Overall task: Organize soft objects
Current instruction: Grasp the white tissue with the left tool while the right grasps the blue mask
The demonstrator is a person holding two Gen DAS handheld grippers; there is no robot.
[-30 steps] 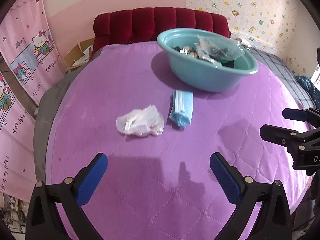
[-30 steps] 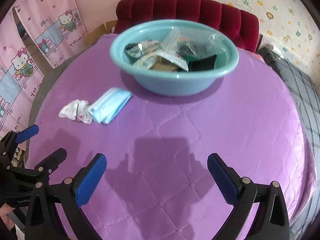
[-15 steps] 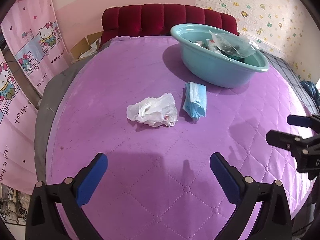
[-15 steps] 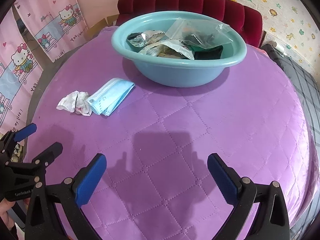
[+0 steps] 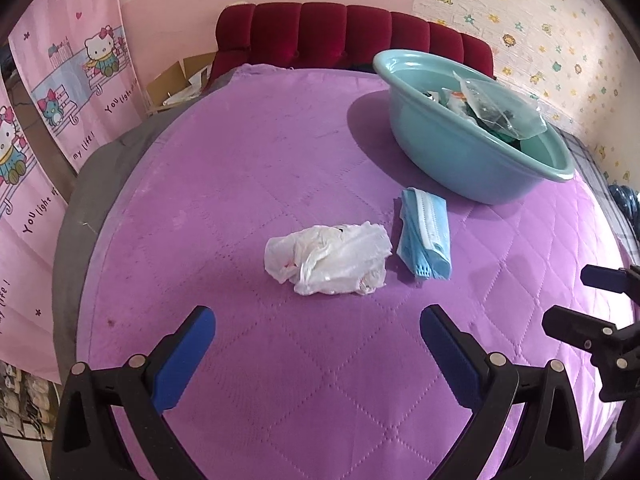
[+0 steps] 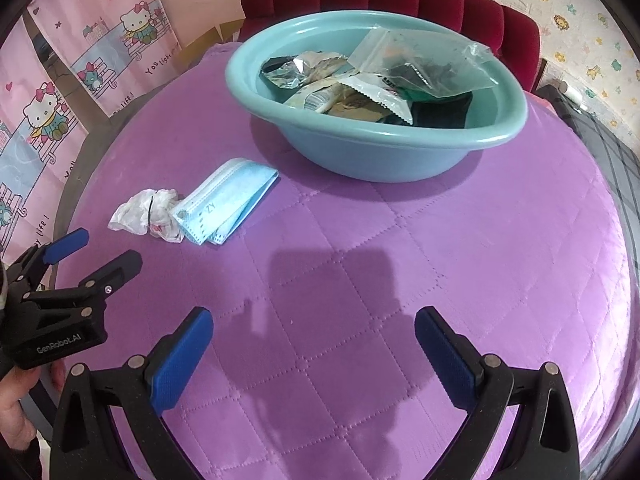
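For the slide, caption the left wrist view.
Open left hand-held gripper faces a crumpled plastic bag and blue face masks beside a teal basin.

Left tool (image 5: 318, 326) and right tool (image 6: 314, 326), jaws wide apart.

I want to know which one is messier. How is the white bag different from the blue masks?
The white plastic bag is crumpled into a lumpy ball; the blue face masks are a flat, folded stack. The bag is white with small red marks; the masks are light blue with white edges. The masks lie nearer the teal basin. Both rest on the purple quilt, side by side, outside the basin.
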